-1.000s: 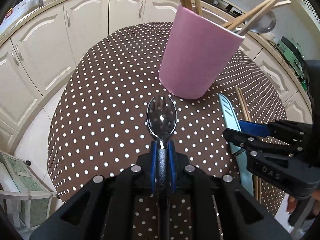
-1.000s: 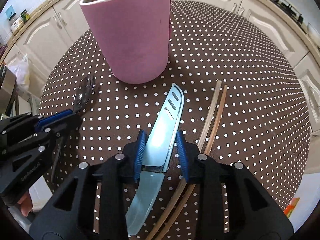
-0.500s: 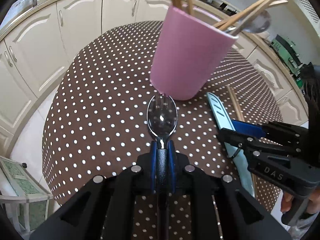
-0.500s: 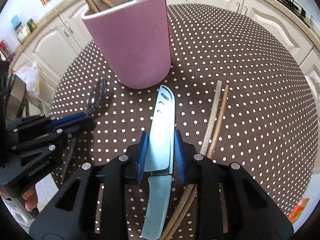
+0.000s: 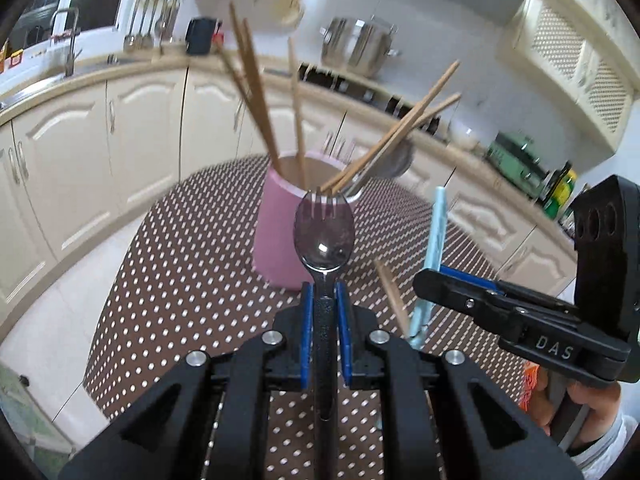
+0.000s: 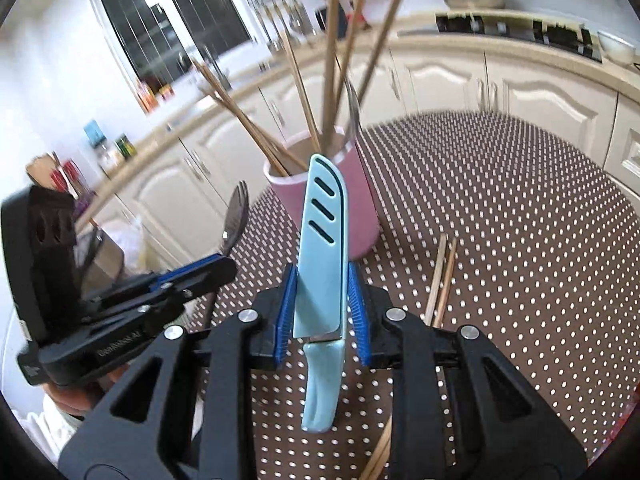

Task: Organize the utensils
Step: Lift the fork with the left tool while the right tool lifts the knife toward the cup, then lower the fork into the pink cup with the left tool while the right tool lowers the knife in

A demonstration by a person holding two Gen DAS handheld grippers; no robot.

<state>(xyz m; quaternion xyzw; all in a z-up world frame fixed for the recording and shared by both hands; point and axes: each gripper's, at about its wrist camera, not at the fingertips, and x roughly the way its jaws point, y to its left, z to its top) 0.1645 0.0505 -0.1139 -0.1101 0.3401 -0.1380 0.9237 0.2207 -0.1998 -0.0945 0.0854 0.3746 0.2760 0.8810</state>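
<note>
Above the polka-dot tabletop [image 5: 168, 280], the left hand-held gripper [image 5: 324, 304] is clamped on the dark handle of a spork [image 5: 324, 236], its blue pads pressed against both sides of the handle. The spork's shiny bowl with short tines points forward toward the pink utensil cup [image 5: 280, 236], which stands upright on the tabletop and carries several wooden chopsticks [image 5: 256, 92] fanned out from its mouth, along with a metal utensil leaning to the right.

From the right wrist view, the right hand-held gripper [image 6: 322, 312] is closed on a light blue knife [image 6: 322, 248], with its pads gripping the slotted blade sheath just ahead of the handle. The knife is raised off the tabletop [image 6: 520, 240], tip pointing at the pink utensil cup [image 6: 364, 216] ahead. A pair of loose chopsticks [image 6: 440, 280] lies flat on the tabletop just to the right of the knife, near the cup's base. The left hand-held gripper [image 6: 224, 268] with its spork [image 6: 236, 216] shows at the left, beside the cup. White kitchen cabinets [image 5: 132, 132] curve behind the tabletop.
</note>
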